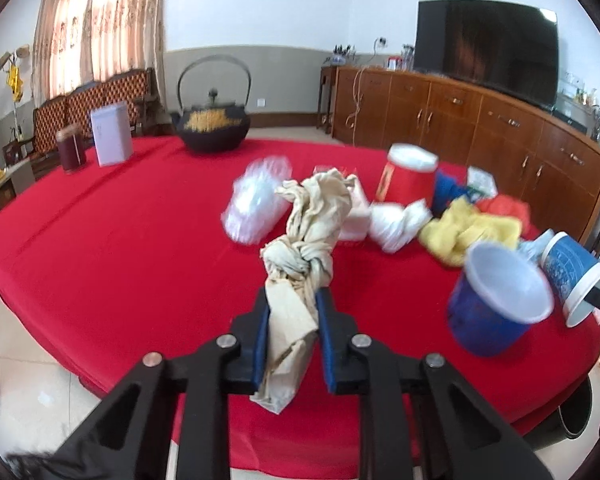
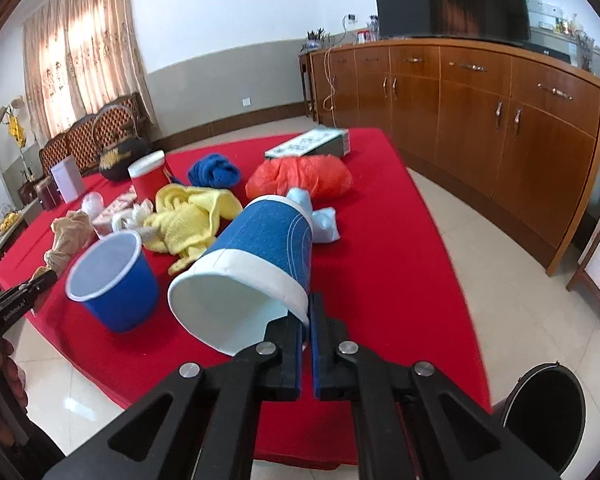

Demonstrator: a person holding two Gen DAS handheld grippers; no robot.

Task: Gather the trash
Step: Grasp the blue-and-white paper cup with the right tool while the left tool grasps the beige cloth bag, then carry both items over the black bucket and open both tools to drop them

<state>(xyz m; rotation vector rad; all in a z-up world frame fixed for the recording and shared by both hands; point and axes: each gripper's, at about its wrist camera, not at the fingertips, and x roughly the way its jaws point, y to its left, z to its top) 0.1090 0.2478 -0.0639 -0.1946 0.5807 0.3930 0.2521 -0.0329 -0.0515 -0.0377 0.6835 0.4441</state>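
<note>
- Left gripper (image 1: 292, 300) — jaws clamped on the tail of a knotted beige bag (image 1: 300, 236), which rises from the pads; the knot sits just past the fingertips, over the near edge of the table (image 1: 100, 248).
- Right gripper (image 2: 306, 320) — jaws together, pinching the rim wall of a tipped blue-and-white cup (image 2: 252, 264); its mouth faces the camera, at the table's near right corner.
- A second blue cup (image 2: 114, 284) stands upright just left of the held one, near the near edge.
- Mid-table pile: yellow cloth (image 2: 188, 220), blue cloth (image 2: 214, 170), orange bag (image 2: 300, 178), red cup (image 2: 148, 176), clear plastic wrap (image 1: 256, 204).
- Far edge: black kettle (image 1: 214, 128), white box (image 1: 112, 136), dark jar (image 1: 72, 150).
- Black bin (image 2: 544, 412) on the floor, off the near right corner.
- No earlier frame, so no motion noted.
</note>
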